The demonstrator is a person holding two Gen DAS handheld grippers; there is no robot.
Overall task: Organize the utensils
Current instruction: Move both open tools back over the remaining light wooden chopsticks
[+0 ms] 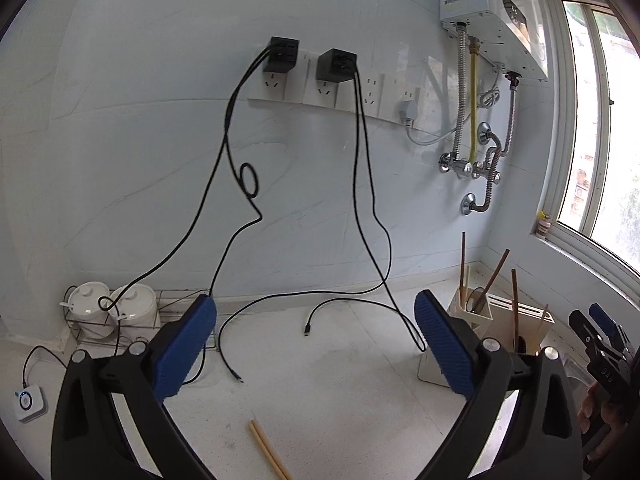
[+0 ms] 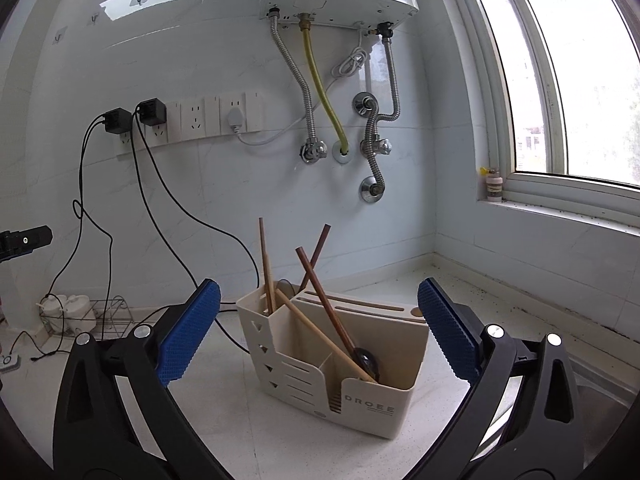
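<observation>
our left gripper (image 1: 316,344), jaws released and empty, sits nearest the chopsticks (image 1: 270,450), lying near us on the counter (image 1: 340,380), angled near-right.

Utensil holder (image 2: 352,364): cream plastic, slotted side, printed lettering on the front, standing upright on the white counter in my right view. Contents: dark wooden chopsticks (image 2: 320,284) leaning crossed, a pale chopstick (image 2: 324,340) slanting through the front compartment, a dark-bowled spoon (image 2: 366,362) resting low inside. Loose item: a pale chopstick pair (image 1: 270,450) lying flat on the counter in my left view, well apart from the holder.
</observation>
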